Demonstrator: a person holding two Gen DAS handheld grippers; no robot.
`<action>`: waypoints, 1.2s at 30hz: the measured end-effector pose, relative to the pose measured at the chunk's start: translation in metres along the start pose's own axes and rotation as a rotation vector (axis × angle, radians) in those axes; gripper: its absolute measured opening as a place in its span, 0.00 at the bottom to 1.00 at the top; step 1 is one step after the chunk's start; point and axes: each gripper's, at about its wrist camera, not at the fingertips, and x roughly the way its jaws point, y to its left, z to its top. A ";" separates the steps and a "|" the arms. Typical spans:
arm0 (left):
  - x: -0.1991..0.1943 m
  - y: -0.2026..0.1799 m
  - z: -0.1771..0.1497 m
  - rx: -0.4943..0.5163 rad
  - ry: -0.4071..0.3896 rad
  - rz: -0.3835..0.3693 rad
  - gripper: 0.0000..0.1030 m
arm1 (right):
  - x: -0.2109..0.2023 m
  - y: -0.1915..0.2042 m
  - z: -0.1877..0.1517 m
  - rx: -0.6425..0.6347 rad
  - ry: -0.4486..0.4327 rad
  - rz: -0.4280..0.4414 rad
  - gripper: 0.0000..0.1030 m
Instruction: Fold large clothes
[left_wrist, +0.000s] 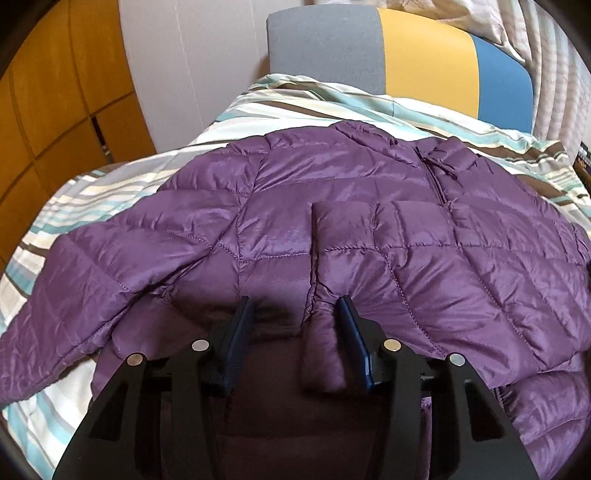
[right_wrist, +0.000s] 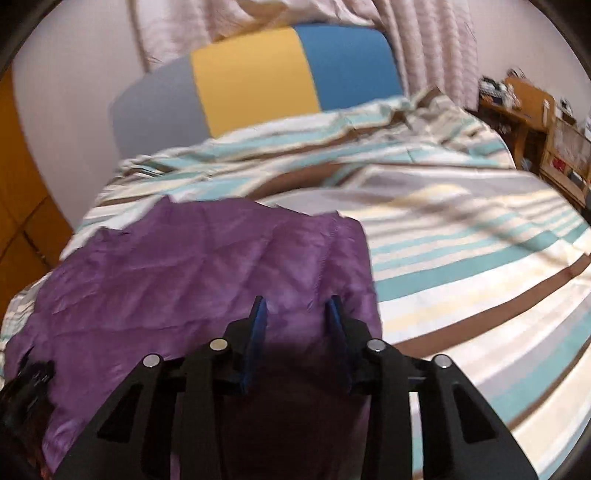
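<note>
A purple quilted puffer jacket (left_wrist: 351, 229) lies spread on the striped bedspread (left_wrist: 85, 199), zipper up, one sleeve out to the left. My left gripper (left_wrist: 295, 306) is open just above the jacket's near hem, with a fold of purple fabric (left_wrist: 325, 350) standing between the fingers beside the right one. In the right wrist view the jacket (right_wrist: 207, 269) fills the lower left, its edge ending on the bedspread (right_wrist: 461, 280). My right gripper (right_wrist: 297, 306) is open over the jacket's near right part. The right view is motion-blurred.
A grey, yellow and blue headboard (left_wrist: 406, 55) stands at the bed's far end, with curtains (right_wrist: 424, 55) behind it. Wooden wardrobe doors (left_wrist: 55, 92) are at the left. A wooden desk and shelves with clutter (right_wrist: 535, 122) stand right of the bed.
</note>
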 end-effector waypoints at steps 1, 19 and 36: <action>0.000 -0.001 0.000 0.004 0.000 0.001 0.48 | 0.013 -0.004 0.000 -0.001 0.029 -0.019 0.24; 0.005 0.010 0.001 -0.059 0.022 0.002 0.74 | -0.040 0.011 -0.040 -0.096 -0.026 0.010 0.40; -0.005 0.027 -0.007 -0.137 0.033 -0.052 0.97 | -0.008 0.035 -0.059 -0.212 0.033 -0.139 0.42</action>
